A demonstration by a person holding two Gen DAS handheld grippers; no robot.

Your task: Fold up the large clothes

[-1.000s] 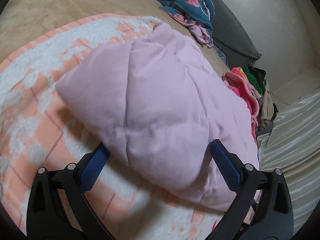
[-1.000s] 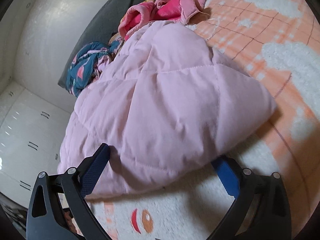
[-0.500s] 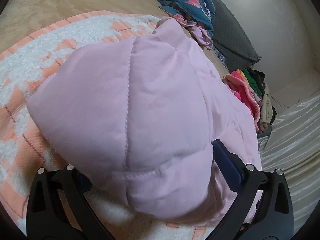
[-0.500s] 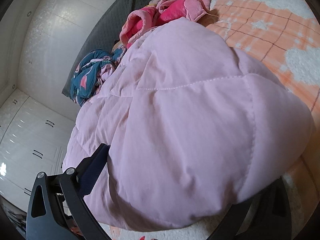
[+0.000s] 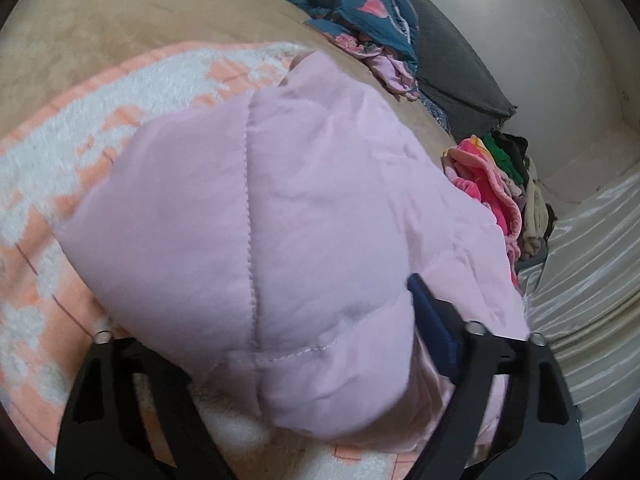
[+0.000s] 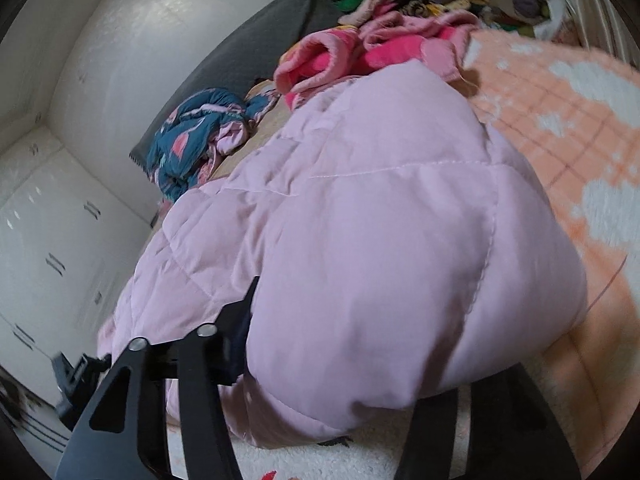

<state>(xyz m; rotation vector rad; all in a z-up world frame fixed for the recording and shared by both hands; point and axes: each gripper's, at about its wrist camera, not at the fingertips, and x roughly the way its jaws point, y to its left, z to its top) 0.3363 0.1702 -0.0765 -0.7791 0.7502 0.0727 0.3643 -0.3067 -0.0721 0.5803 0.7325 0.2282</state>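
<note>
A large pale pink quilted jacket [image 5: 304,216] lies on an orange and white fleece blanket [image 5: 80,136]. It also fills the right wrist view [image 6: 380,240]. My left gripper [image 5: 280,360] has a puffy corner of the jacket bulging between its fingers; the left finger is hidden under the fabric and the right blue pad [image 5: 432,332] presses against it. My right gripper [image 6: 360,368] holds another puffy corner between its fingers, which stand narrower than before; its fingertips are mostly hidden by fabric.
A blue patterned garment [image 5: 352,12] and a grey pillow [image 5: 452,60] lie at the far side of the bed. A heap of pink, green and other clothes [image 6: 392,32] sits beyond the jacket. White cupboard doors [image 6: 48,240] stand at the left.
Both grippers moved in onto the jacket's corners and their fingers have come closer together around the fabric. The jacket's edge has bunched up and now bulges toward both cameras.
</note>
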